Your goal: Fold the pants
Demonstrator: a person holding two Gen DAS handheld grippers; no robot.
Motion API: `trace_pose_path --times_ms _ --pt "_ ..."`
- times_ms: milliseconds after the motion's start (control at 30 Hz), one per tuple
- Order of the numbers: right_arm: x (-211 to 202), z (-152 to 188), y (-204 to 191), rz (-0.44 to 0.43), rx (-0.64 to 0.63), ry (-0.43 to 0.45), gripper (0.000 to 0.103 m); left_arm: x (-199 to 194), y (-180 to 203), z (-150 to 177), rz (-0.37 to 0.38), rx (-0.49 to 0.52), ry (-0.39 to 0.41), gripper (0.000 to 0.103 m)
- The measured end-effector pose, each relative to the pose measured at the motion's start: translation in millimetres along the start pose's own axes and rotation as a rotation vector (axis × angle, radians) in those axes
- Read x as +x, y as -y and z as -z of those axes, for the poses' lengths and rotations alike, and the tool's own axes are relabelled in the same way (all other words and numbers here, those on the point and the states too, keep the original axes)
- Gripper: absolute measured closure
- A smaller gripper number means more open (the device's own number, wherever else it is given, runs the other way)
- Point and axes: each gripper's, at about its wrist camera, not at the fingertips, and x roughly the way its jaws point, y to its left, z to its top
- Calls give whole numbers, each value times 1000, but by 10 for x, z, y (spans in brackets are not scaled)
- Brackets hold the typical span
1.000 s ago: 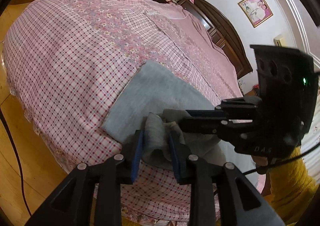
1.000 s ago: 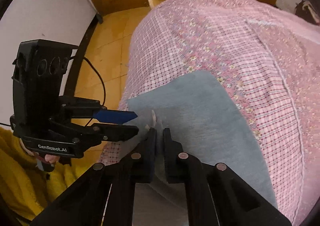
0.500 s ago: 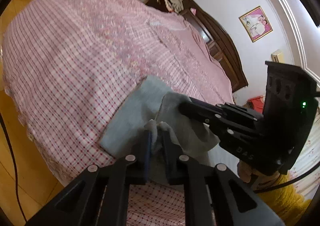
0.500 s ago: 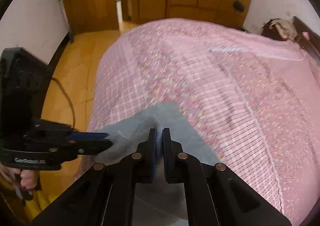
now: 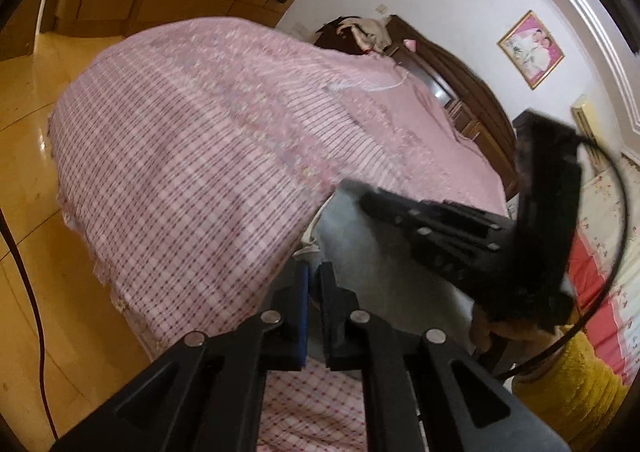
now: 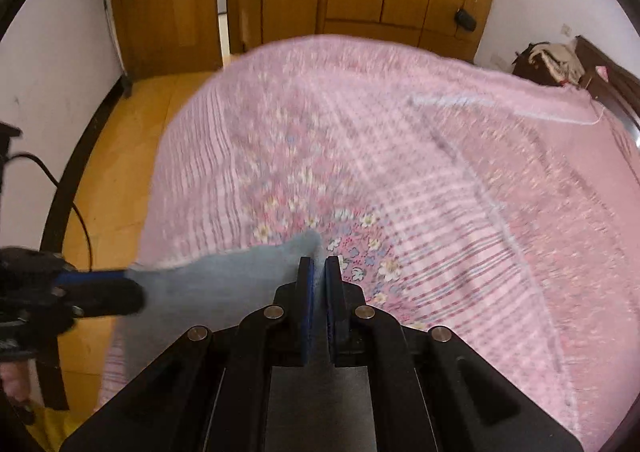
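Both tools clamped narrow on the grey pants: left tool (image 5: 314, 272), right tool (image 6: 319, 266). Pants (image 6: 224, 284) lifted over the bed's (image 6: 400, 155) near edge. Risk: thin pinch slips mid-swing, so the fold lands crooked or bunched.

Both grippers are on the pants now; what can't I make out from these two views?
- Pants: lower part hidden in the left wrist view behind the right hand-held gripper.
- Pants: right wrist view, near part cut off behind the gripper body.
- Bedspread: pattern motion-blurred.
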Motion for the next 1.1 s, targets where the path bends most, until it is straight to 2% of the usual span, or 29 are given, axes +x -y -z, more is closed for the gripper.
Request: trace_pose_path --times_ms 167,300,433,567,667,767,1000,1100 --pt "-67 -69 115 -22 86 17 94 102 -53 53 -70 6 -19 98" --pt "-283 -40 149 8 150 31 83 95 -116 44 -116 -1 -18 98" --pt "-499 38 95 -26 191 10 82 11 -200 20 -103 -15 -29 98" --pt "-693 117 -180 -123 164 -5 79 -80 -224 21 -121 9 -39 89" --pt "-692 167 -417 -172 124 -28 77 -139 -225 57 -131 31 -61 81" --pt "-631 211 -614 -202 94 -52 77 -158 -206 86 -141 50 -79 78" --pt "-367 250 -742 -146 45 -121 77 -193 -209 118 -142 59 -84 77" --pt "-338 235 -771 -116 14 -123 78 -194 -238 113 -143 49 -85 77"
